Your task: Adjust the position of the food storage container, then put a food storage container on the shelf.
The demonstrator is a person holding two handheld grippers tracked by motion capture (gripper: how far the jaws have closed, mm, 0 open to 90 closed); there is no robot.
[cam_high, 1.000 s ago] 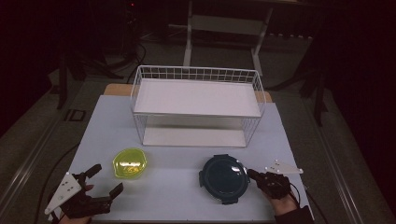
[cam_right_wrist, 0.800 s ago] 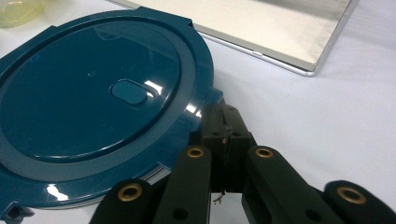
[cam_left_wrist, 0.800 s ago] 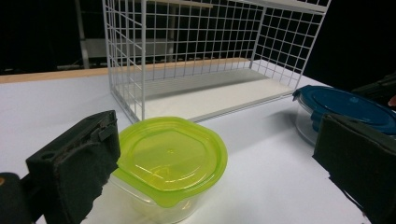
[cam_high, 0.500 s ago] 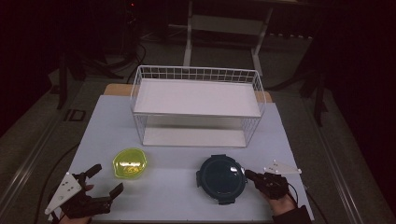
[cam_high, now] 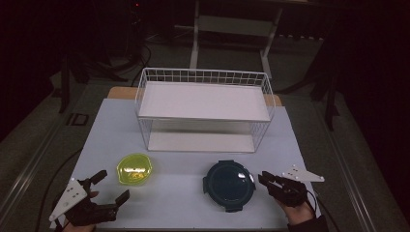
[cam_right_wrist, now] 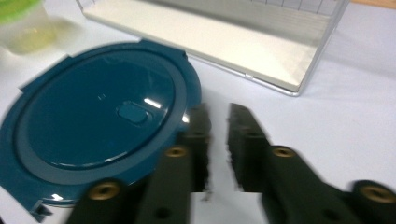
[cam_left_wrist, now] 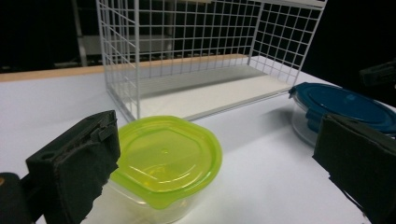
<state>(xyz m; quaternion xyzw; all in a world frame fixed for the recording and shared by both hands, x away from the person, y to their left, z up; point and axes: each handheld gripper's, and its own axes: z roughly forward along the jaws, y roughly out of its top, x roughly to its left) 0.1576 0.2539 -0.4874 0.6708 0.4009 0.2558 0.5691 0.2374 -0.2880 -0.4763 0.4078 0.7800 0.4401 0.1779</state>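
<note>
A round container with a dark blue lid [cam_high: 228, 184] sits on the white table at the front right. My right gripper [cam_high: 265, 179] lies just to its right, pointing at its rim. The jaws have just been opening and stand slightly apart with nothing between them [cam_right_wrist: 218, 112]; one jaw tip overlaps the blue lid [cam_right_wrist: 98, 107] at its edge. A clear tub with a yellow-green lid [cam_high: 135, 168] stands at the front left. My left gripper [cam_high: 112, 185] is open wide just in front of that tub [cam_left_wrist: 163, 158], apart from it.
A white wire rack [cam_high: 203, 111] with two shelves stands across the middle of the table, behind both containers. The table's front edge runs right below both hands. Dark floor and stand legs surround the table.
The blue-lidded container has slid a little to the left with the right gripper beside it. The right jaws, shut before, now stand slightly apart. The left gripper has kept still.
</note>
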